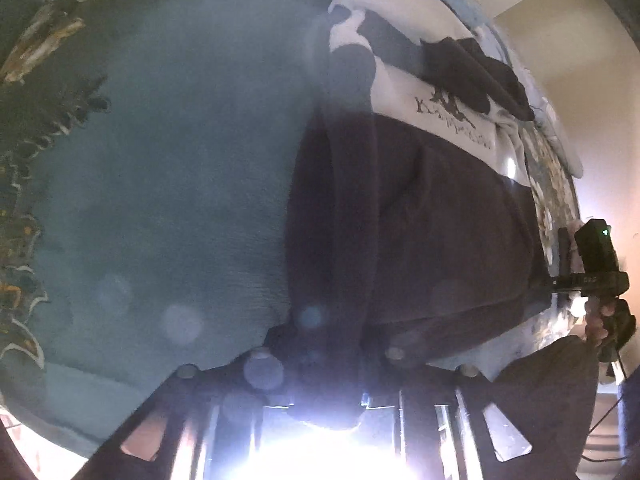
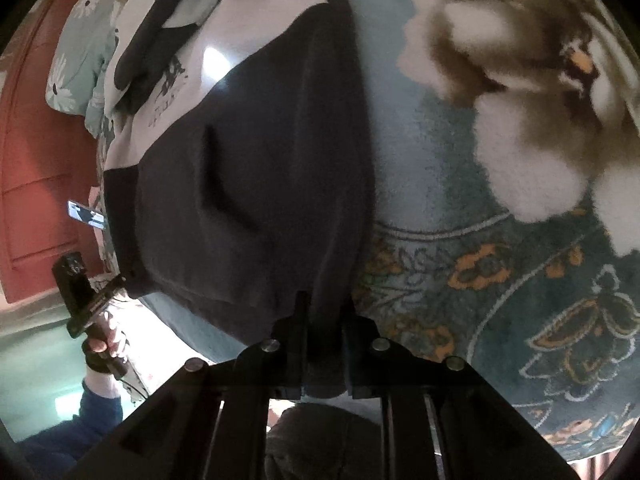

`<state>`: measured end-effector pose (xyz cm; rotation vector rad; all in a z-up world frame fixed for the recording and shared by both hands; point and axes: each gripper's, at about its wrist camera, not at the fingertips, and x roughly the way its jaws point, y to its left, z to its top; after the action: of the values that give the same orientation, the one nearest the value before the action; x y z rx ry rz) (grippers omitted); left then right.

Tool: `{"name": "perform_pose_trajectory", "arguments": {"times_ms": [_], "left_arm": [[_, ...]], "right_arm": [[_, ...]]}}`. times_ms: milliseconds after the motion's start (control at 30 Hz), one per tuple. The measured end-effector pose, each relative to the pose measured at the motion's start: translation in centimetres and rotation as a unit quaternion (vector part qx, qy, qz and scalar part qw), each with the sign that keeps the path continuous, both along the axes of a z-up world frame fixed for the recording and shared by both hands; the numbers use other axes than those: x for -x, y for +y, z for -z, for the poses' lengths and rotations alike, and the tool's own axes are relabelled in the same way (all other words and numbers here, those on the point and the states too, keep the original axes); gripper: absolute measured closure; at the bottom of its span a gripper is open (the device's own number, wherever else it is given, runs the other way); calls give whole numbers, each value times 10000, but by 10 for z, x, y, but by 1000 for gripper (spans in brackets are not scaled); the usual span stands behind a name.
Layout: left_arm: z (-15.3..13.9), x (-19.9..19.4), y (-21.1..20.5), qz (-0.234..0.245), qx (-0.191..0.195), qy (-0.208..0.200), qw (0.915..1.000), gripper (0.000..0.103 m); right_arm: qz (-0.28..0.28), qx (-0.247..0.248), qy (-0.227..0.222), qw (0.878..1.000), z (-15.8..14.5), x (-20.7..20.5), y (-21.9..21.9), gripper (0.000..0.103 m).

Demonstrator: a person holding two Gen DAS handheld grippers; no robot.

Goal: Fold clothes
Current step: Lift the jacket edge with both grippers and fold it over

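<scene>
A dark navy and white sweatshirt [image 1: 420, 220] with a printed logo lies flat on a teal flowered rug [image 1: 180, 180]. In the left wrist view my left gripper [image 1: 332, 344] sits at the bottom in strong glare, with the dark hem running in between its fingers. The right wrist view shows the sweatshirt [image 2: 248, 160] from its other hem corner. There my right gripper [image 2: 325, 320] is shut on the hem, dark cloth pinched between both fingers. Each view catches the other gripper at the opposite corner: the right gripper [image 1: 592, 272] and the left gripper [image 2: 92, 292], each held by a hand.
A dark piece of cloth [image 2: 152, 40] lies over the white chest part. Beyond it is a pale daisy-print fabric [image 2: 76, 60]. A red panelled door [image 2: 36, 160] and a lit phone [image 2: 86, 214] are at the left. The rug [image 2: 440, 160] stretches wide to the right.
</scene>
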<state>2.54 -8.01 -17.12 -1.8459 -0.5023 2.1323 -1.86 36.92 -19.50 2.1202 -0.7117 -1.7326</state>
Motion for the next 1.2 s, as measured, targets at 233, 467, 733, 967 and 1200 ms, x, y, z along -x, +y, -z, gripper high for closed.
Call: {"name": "perform_pose_trajectory", "arguments": {"times_ms": [233,467,733,967,1200], "left_arm": [[-32,-10,-52,-815,-1596,197,9836,87],[-62,43,-68,-1461,-3129,362,9378,87],[-84,176,-65,-2022,-3559,387,9116,87],[-54,270,-66,-2848,-3544,-114,8906,87],[3,310,-60,-3571,-3467,-609,8652,86]], "right_arm": [[630,928,651,9916,-52,2,16,94],[1713,2035,1501,9522,-98,37,49,95],[2589,2485,1858,9147,-114,120,81,95],[3373,2487,1550,8946,-85,193,99,94],[3918,2332,1140,8827,-41,224,108,94]]}}
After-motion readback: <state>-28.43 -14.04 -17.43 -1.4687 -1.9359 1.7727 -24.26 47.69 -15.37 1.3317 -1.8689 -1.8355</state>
